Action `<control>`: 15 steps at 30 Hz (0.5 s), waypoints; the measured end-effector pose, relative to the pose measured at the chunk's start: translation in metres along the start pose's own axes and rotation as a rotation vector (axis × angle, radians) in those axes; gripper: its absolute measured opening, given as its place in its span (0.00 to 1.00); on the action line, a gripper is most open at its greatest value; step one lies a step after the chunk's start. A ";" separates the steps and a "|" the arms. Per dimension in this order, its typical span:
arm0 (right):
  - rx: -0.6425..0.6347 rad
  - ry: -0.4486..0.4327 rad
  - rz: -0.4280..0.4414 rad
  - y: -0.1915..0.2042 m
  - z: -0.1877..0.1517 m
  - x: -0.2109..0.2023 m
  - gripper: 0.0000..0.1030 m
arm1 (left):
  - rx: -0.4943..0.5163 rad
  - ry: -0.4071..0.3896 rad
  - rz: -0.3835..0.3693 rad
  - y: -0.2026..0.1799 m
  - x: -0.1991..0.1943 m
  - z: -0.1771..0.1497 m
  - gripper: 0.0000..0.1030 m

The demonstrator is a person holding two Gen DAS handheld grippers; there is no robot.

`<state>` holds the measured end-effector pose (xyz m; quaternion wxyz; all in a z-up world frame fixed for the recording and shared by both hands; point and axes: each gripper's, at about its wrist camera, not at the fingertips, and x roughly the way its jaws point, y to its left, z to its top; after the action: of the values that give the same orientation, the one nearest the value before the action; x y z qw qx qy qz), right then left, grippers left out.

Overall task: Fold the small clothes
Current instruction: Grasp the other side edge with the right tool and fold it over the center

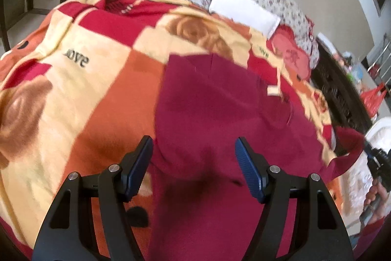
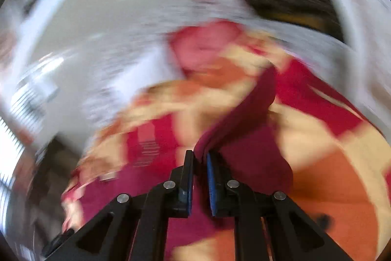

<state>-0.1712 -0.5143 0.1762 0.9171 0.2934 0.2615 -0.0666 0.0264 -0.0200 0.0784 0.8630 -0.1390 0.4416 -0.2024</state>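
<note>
Plainly, "love" on the blanket (image 1: 78,60), left gripper (image 1: 194,170) jaws wide, right gripper (image 2: 199,160) jaws pinching the maroon garment (image 1: 210,99).

The maroon garment (image 1: 207,99) is plain, soft cloth lying spread over the patterned blanket on the bed, with a seam running down its upper part. One edge (image 2: 234,119) rises off the blanket in a taut fold, pinched between the right claw's pads.

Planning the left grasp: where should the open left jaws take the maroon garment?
Take the maroon garment at its left edge, near the left gripper, coming down from above. That edge lies flat and clear on the blanket; the right gripper already pinches another edge.
</note>
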 end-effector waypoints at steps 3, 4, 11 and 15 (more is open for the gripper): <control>-0.208 0.040 0.196 0.088 -0.004 0.022 0.08 | -0.027 -0.043 -0.018 0.002 -0.010 0.009 0.68; -0.263 0.061 0.284 0.116 -0.011 0.031 0.08 | -0.031 -0.051 -0.021 0.003 -0.012 0.010 0.68; -0.470 0.415 0.271 0.202 -0.132 0.154 0.09 | -0.087 -0.034 -0.049 0.016 -0.011 0.013 0.68; -0.466 0.426 0.229 0.188 -0.151 0.152 0.16 | -0.025 -0.045 -0.063 0.009 -0.013 0.013 0.68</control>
<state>-0.0565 -0.2692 0.0874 0.8857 0.1105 0.4210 0.1615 0.0320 -0.0050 0.0913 0.8642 -0.1680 0.4199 -0.2208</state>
